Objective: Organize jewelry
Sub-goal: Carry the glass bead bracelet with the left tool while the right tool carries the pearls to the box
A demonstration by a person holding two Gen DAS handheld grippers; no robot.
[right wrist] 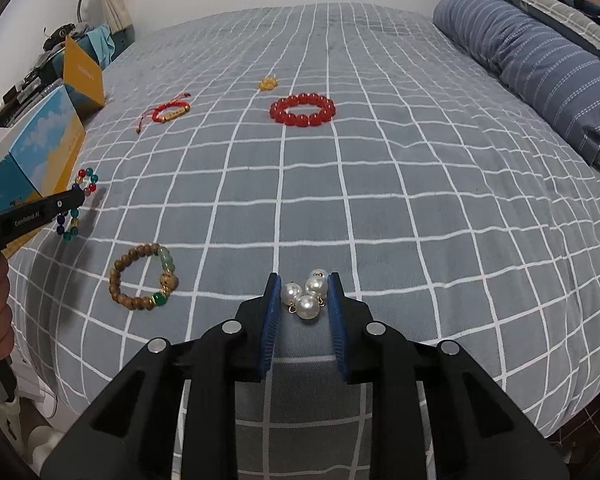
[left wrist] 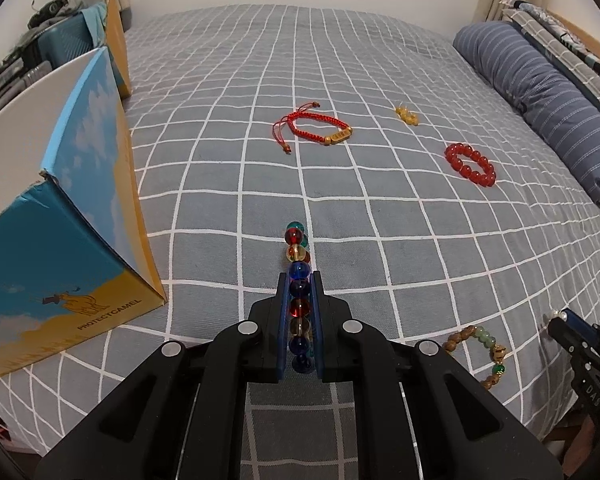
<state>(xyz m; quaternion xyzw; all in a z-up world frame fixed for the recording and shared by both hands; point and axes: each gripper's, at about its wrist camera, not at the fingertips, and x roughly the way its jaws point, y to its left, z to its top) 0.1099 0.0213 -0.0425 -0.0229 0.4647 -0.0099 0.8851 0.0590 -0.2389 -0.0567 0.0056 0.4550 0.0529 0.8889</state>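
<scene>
My left gripper (left wrist: 299, 280) is shut on a multicolour glass bead bracelet (left wrist: 298, 250), held edge-on just above the bed; it also shows in the right wrist view (right wrist: 78, 204). My right gripper (right wrist: 303, 280) is open around a cluster of white pearls (right wrist: 306, 294) lying on the bedspread. A red cord bracelet (left wrist: 320, 130), a small yellow bead cluster (left wrist: 406, 114), a red bead bracelet (left wrist: 470, 164) and a wooden bead bracelet with green beads (right wrist: 142, 276) lie on the bed.
A blue and yellow cardboard box (left wrist: 72, 216) stands open at the bed's left edge. A striped blue pillow (left wrist: 548, 104) and folded bedding lie at the right. The grey checked bedspread (right wrist: 380, 200) covers the bed.
</scene>
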